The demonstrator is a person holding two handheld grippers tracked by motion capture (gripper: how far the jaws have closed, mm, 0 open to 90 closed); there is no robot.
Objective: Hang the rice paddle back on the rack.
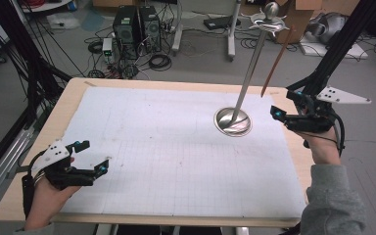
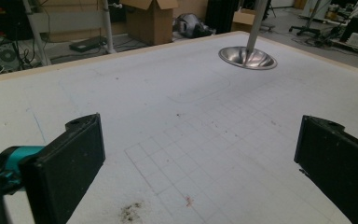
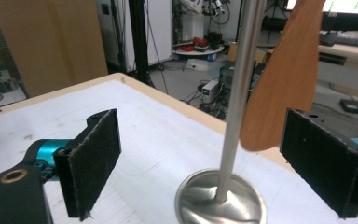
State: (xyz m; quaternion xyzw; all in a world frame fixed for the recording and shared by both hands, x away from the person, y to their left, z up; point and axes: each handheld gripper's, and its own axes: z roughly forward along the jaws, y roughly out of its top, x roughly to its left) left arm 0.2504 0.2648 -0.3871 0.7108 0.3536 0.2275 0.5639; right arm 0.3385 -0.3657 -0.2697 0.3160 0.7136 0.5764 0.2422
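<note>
Left gripper [image 1: 92, 157] near the desk's [image 1: 10, 205] front-left corner, jaws apart, nothing between them. Metal stand [image 1: 232, 121] sits toward the back-right: dished base, tall thin pole, wooden spatula [image 1: 276, 61] hanging from its top. Right gripper [image 1: 280, 108] at the right edge, jaws apart, facing the pole. Spatula looks light, stiff, free-swinging; best gripped across the flat blade.
</note>
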